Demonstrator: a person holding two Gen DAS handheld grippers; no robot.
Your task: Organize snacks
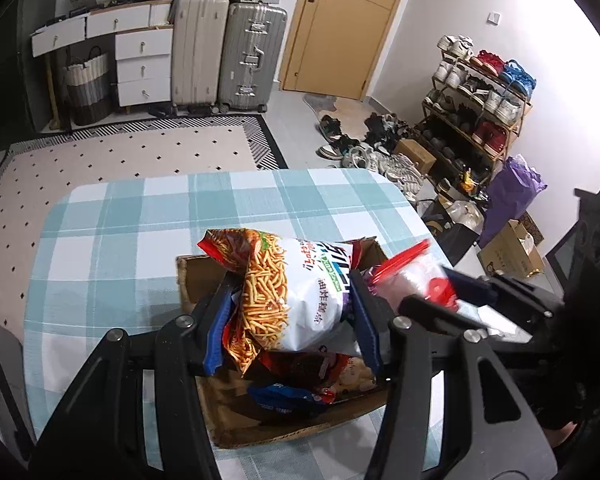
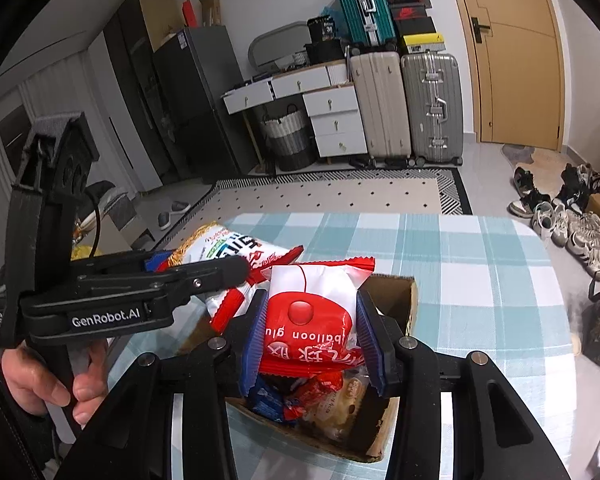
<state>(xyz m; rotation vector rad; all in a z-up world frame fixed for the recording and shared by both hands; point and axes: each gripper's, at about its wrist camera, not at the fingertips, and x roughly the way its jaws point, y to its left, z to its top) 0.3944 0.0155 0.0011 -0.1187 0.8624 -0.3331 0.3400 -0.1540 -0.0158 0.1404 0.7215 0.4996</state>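
Sitting clamped between left fingers (image 1: 220, 320), noodle-snack bag (image 1: 300, 300) above box (image 1: 284, 428)

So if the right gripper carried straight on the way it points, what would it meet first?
Probably the snack packets lying in the cardboard box: the right gripper, shut on the red-and-white balloon glue packet, points down over the open box. Depth is hard to judge, so the box's far wall is possible instead.

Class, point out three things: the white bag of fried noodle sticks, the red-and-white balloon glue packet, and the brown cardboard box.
White bag of fried noodle sticks (image 1: 300, 296), left wrist view, bag's front.
Red-and-white balloon glue packet (image 2: 310, 320), right wrist view, red panel.
Brown cardboard box (image 2: 396, 292), right wrist view, inner far wall.
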